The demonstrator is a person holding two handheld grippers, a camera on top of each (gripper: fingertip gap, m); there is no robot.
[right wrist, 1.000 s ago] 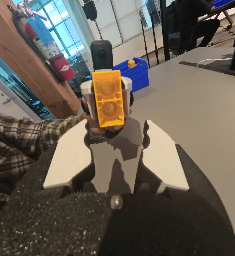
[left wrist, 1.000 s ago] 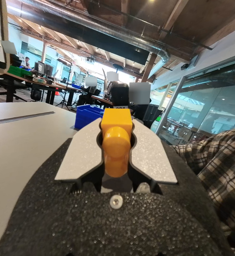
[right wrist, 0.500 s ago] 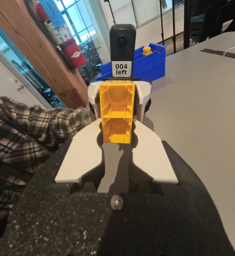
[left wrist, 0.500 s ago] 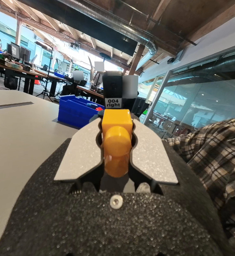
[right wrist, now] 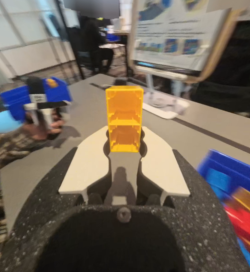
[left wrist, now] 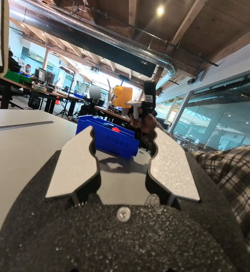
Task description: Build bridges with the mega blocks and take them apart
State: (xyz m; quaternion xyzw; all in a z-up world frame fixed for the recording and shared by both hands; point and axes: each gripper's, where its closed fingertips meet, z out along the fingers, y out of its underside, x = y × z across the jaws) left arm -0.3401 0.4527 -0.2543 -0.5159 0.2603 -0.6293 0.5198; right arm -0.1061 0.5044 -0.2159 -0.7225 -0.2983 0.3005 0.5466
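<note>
Right now your right gripper (right wrist: pixel 124 141) pinches the yellow two-stud plastic block (right wrist: pixel 124 119), hollow underside toward its camera, above the grey table (right wrist: pixel 180 132). Your left gripper (left wrist: pixel 123 148) is spread wide and empty; just beyond it sits the blue plastic bin (left wrist: pixel 114 141), with the block raised above.

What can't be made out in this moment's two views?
- Right wrist view: motion blur smears the blue plastic bin at the right edge; the red and yellow pieces inside cannot be identified.
- Right wrist view: the yellow two-stud mega block shows only its hollow underside; the studs face away.
- Left wrist view: the other blue bin's contents are mostly hidden by its wall.
</note>
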